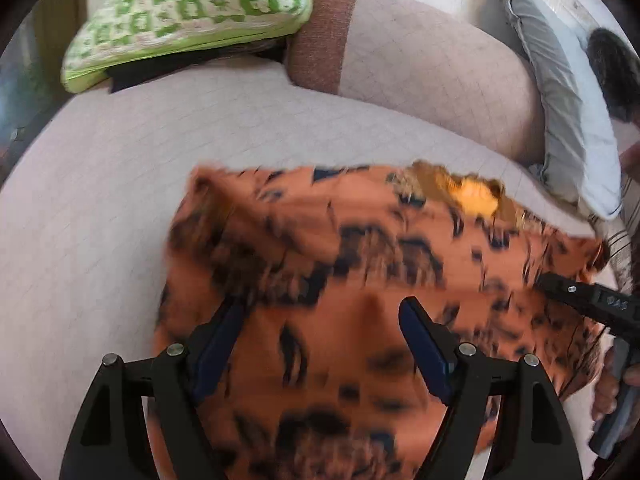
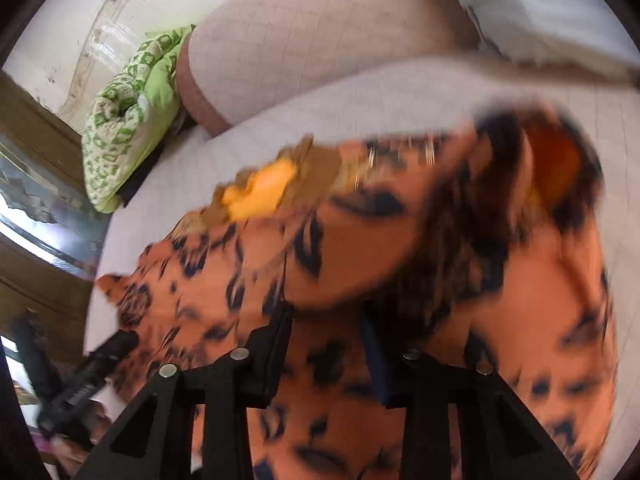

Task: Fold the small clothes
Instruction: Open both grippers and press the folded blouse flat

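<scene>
Only leftward: grey pillow (image 1: 560, 92) (propped)

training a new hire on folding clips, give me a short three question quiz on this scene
1. True or false: the orange garment with black markings lies on a pale quilted surface.
2. Which stands wider apart, the jaws of the left gripper or of the right gripper?
3. Multiple choice: the green and white patterned bundle sits (a) on the garment, (b) between the left jaws, (c) away from the garment, by the brown-ended bolster.

Key
1. True.
2. The left; they are open with no cloth pinched. The right are narrower; blur hides any grip.
3. c
</scene>
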### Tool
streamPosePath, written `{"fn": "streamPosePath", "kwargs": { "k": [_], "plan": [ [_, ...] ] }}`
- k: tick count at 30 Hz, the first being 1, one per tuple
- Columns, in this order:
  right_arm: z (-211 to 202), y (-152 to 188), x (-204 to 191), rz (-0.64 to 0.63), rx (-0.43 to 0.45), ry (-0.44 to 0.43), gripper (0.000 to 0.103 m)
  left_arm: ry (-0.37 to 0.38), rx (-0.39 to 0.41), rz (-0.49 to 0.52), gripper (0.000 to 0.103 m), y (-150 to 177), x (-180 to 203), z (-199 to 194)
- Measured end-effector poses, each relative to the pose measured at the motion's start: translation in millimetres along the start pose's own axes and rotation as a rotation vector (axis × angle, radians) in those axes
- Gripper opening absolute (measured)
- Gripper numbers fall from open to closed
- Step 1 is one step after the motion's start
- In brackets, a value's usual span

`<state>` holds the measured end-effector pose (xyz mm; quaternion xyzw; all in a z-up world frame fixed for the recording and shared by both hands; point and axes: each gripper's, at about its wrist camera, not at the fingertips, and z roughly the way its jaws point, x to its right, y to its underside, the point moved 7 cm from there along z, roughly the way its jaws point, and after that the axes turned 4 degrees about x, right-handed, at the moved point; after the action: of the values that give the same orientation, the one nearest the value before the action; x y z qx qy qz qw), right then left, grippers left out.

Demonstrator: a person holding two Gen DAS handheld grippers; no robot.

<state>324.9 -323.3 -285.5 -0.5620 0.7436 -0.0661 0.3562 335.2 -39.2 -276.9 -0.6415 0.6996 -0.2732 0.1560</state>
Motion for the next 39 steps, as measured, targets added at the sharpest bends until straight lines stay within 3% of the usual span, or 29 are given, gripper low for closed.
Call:
{"fn": "streamPosePath", "kwargs": {
  "k": [3, 7, 11, 13, 19, 21, 24, 26, 28, 29, 30, 32, 34, 36, 39],
  "plan": [
    [7, -21, 5, -0.006, 0.071, -0.013, 0.039, 0.041, -0.028, -0.071, 0.081, -18, -9, 24],
    [7, -54, 14, 0.006, 0.219, -0.003, 0.041, 0.089, 0.044, -0.144, 0.082, -42, -16, 31],
    [-38, -81, 28, 0.066, 0.450, -0.033, 0.053, 0.069, 0.182, -0.288, 0.082, -56, -37, 16],
    [-62, -89, 36, 0.091, 0.516, -0.035, 0.055, 0.069, 0.178, -0.319, 0.082, -54, -38, 11],
    [-89, -90, 48, 0.122, 0.450, -0.010, 0.055, -0.005, 0.036, -0.297, 0.082, -19, -36, -9],
    [-90, -81, 53, 0.155, 0.410, -0.011, 0.055, -0.024, 0.025, -0.259, 0.082, -4, -34, -21],
    [-87, -58, 63, 0.209, 0.351, -0.002, 0.055, -0.159, 0.020, -0.197, 0.082, 22, -46, -38],
    [-72, -42, 66, 0.234, 0.277, -0.002, 0.055, -0.240, -0.029, -0.208, 0.082, 45, -58, -37],
    [-47, -27, 78, 0.254, 0.228, 0.022, 0.053, -0.197, -0.094, -0.258, 0.083, 66, -62, -27],
    [-37, -18, 92, 0.287, 0.216, 0.065, 0.049, -0.186, -0.078, -0.266, 0.083, 71, -64, -30],
    [-36, -14, 101, 0.327, 0.242, 0.064, 0.040, -0.189, -0.071, -0.257, 0.083, 73, -64, -34],
    [-60, -14, 108, 0.404, 0.346, 0.068, 0.040, -0.194, -0.049, -0.245, 0.083, 78, -63, -48],
    [-89, -19, 96, 0.347, 0.433, 0.086, 0.041, -0.213, -0.024, -0.235, 0.083, 86, -63, -60],
    [-110, -14, 76, 0.266, 0.454, 0.088, 0.041, -0.228, 0.010, -0.214, 0.083, 95, -58, -77],
    [-121, -1, 49, 0.231, 0.420, 0.016, 0.041, -0.254, 0.079, -0.166, 0.083, 93, -45, -98]
  ]
}}
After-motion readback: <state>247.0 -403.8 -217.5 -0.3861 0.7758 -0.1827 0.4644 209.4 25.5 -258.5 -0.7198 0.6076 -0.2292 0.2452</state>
